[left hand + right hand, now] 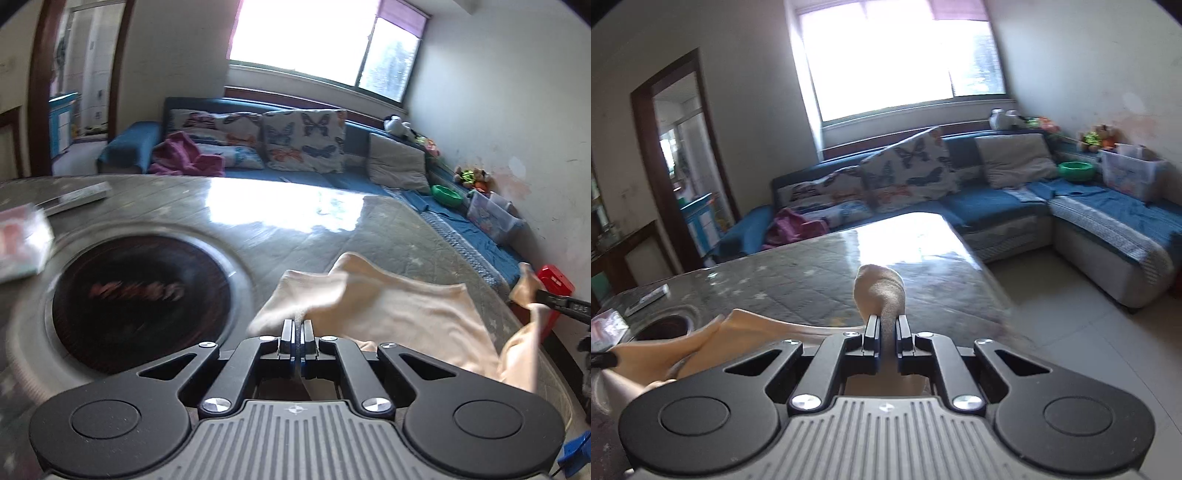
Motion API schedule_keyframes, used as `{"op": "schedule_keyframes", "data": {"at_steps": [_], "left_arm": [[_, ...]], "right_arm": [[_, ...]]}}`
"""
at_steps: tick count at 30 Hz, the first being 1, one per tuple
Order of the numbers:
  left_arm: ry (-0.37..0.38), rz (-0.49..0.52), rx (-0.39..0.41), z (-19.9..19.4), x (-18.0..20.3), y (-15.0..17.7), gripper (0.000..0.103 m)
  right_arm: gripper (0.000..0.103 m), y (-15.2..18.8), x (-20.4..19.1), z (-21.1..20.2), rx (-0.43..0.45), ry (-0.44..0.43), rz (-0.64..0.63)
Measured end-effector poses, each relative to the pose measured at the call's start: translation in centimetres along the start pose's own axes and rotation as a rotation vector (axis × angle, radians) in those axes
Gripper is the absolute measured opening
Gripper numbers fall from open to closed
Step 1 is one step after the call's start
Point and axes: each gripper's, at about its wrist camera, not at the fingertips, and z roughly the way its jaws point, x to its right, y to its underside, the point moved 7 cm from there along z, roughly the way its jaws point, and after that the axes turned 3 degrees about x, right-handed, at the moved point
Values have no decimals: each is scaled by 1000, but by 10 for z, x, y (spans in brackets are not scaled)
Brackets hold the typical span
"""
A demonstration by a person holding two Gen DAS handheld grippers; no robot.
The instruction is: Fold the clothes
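A cream garment (391, 302) is lifted over the glossy grey table (258, 214), stretched between both grippers. My left gripper (297, 325) is shut on one edge of it, the cloth spreading away to the right. At the right edge of the left wrist view, the right gripper (554, 299) pinches the other end. In the right wrist view my right gripper (887, 321) is shut on a bunched fold of the cream garment (881, 288), which sticks up between the fingers. The rest of the cloth trails off to the left.
A round dark inset (140, 299) sits in the table at the left, with a packet (22, 240) and a flat box (81, 195) beyond it. A blue sofa (997, 199) with butterfly cushions (306, 140) lies behind. A red object (554, 280) stands at the right.
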Motion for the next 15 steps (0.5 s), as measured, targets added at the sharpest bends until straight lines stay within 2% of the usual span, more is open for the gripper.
{"op": "schedule_keyframes", "data": {"at_steps": [5,8,11,15], "left_arm": [[-39,-12,-35,-35,-20,27,2],[-54,-6,-68,-47,-25,44,2],[-57,7,-111,-46,-25,53,2],[-62,24,-169,-45,-25,65,6]], "right_arm": [[7,13,43,-23,-4,109,52],[7,27,61,-28,-36,166,50],[7,44,72,-29,-93,207,37],[15,55,81,-30,-128,244,41]]}}
